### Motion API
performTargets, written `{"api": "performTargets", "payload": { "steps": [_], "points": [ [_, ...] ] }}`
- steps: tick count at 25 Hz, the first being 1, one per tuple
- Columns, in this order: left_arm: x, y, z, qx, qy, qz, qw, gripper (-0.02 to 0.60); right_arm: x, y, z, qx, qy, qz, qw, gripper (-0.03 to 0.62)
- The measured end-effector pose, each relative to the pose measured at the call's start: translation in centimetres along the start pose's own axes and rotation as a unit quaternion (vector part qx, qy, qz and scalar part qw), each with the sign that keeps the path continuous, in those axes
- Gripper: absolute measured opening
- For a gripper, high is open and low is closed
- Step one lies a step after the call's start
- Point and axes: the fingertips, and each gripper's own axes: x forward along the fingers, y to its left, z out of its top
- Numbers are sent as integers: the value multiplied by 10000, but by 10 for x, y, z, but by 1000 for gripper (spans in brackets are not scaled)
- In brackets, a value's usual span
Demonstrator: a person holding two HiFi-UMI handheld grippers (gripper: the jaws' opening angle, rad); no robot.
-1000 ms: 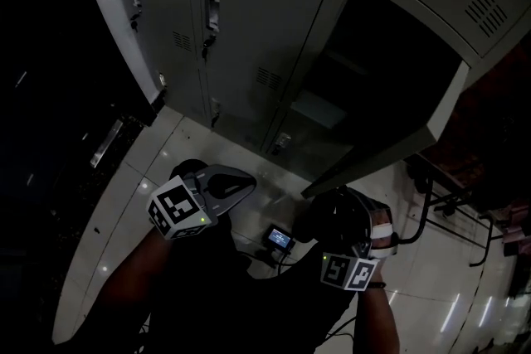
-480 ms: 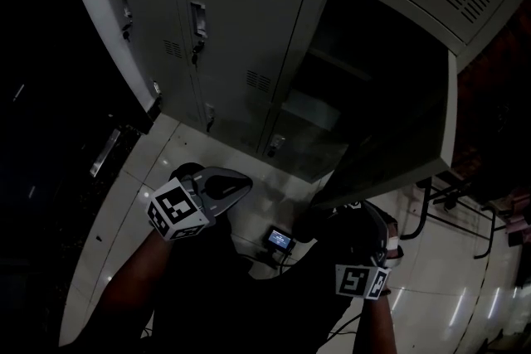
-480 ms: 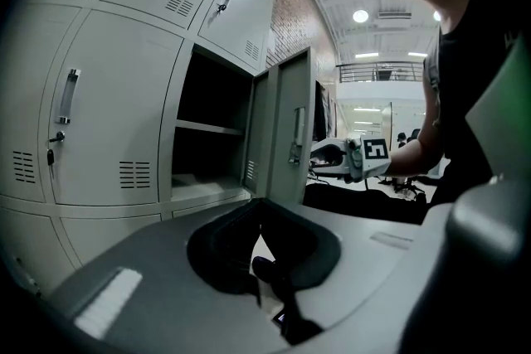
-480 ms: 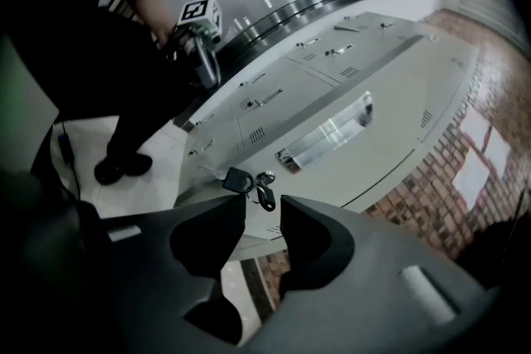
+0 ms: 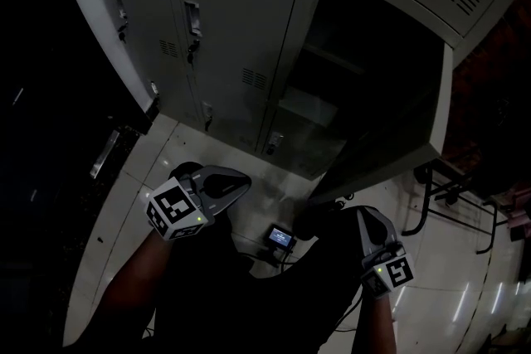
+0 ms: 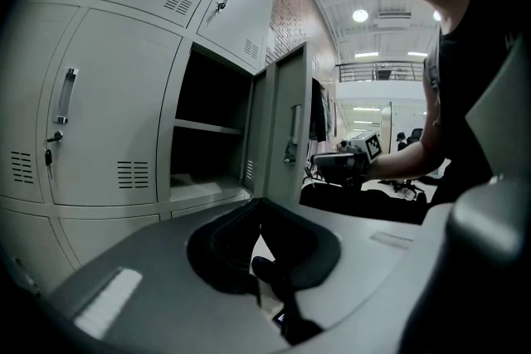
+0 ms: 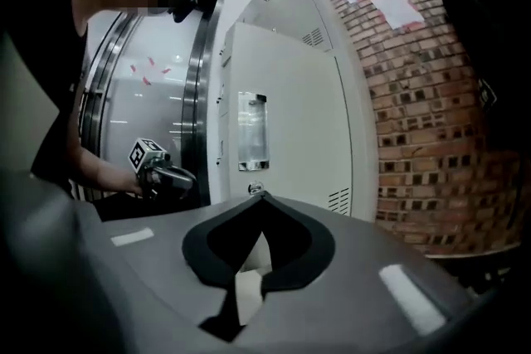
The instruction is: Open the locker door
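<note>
While your right gripper's (image 7: 257, 196) jaws close tip to tip on nothing, the door (image 7: 286, 79) stands swung open just ahead of them. Your left gripper's (image 6: 267, 207) jaws meet too, empty. Expect light, stiff sheet steel that swings freely. Hook the handle (image 7: 252, 133) above your right tips or the free edge. A brick wall (image 7: 423, 112) further right likely limits the swing.

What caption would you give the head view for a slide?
Locker door standing open; left hand-held gripper and right hand-held gripper held low, both shut and empty.
</note>
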Motion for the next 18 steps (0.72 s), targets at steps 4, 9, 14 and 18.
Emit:
{"api": "performTargets", "payload": {
  "steps": [4, 9, 14, 18],
  "points": [
    [-1, 1, 0, 11, 26, 2, 10000, 11, 0, 3, -1, 146, -62, 214, 9996, 1],
    [0, 0, -2, 8, 48, 12, 10000, 11, 1, 3, -5, 183, -7, 255, 9995, 0],
    [1, 0, 0, 11, 17, -3, 10000, 11, 2, 4, 0, 456, -129, 325, 9983, 0],
    [2, -1, 0, 20, 44, -19, 10000, 11, 0, 3, 2, 488, -203, 315, 9981, 0]
  ]
}}
